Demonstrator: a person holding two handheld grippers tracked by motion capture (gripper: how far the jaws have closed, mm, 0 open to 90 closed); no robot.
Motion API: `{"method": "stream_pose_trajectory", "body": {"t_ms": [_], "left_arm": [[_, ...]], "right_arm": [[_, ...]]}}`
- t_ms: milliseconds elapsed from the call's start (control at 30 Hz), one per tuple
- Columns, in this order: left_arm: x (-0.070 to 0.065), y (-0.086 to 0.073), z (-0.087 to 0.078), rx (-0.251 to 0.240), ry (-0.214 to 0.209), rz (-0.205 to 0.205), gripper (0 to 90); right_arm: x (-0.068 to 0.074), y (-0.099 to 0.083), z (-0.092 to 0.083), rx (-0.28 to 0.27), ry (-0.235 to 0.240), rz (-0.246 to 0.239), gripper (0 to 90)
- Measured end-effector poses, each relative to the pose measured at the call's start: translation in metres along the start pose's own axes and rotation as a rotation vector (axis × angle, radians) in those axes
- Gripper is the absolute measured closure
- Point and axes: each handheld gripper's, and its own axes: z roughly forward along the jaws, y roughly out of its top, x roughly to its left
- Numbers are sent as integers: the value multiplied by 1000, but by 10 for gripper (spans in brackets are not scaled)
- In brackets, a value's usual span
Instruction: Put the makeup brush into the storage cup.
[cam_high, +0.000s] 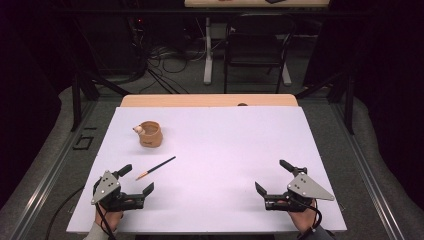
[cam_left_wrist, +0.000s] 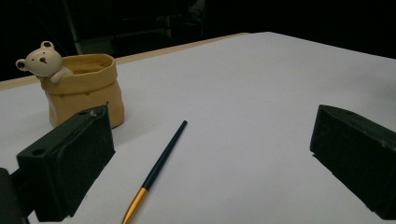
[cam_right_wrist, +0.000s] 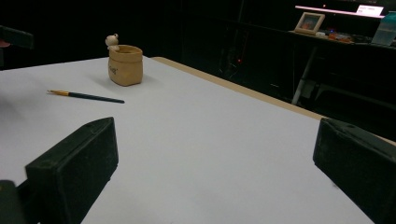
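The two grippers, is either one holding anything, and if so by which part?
Nothing is held. The left gripper and right gripper both stand open over the table; the paintbrush lies untouched.

A: The slim paintbrush (cam_high: 155, 167) shows a dark handle and gold ferrule; the sack-shaped ceramic pot (cam_high: 150, 134) is tan.

B: Its small bear figure (cam_left_wrist: 43, 59) is cream; the table sheet (cam_high: 225, 150) plain white.

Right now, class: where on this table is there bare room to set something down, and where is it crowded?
Free: the wide white sheet between the right gripper and the bear pot, and its far right half. Crowded: the near left, where the paintbrush lies between pot and left gripper.
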Motion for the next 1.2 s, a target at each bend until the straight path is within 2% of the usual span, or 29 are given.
{"method": "stream_pose_trajectory", "body": {"t_ms": [333,500,1200], "left_arm": [[1,0,2,11,2,2,0],[4,0,5,40,6,2,0],[14,3,19,92,-6,48,0]], "right_arm": [[-1,0,1,3,8,4,0],[-3,-1,1,6,10,11,0],[-4,-1,5,14,23,9,0]]}}
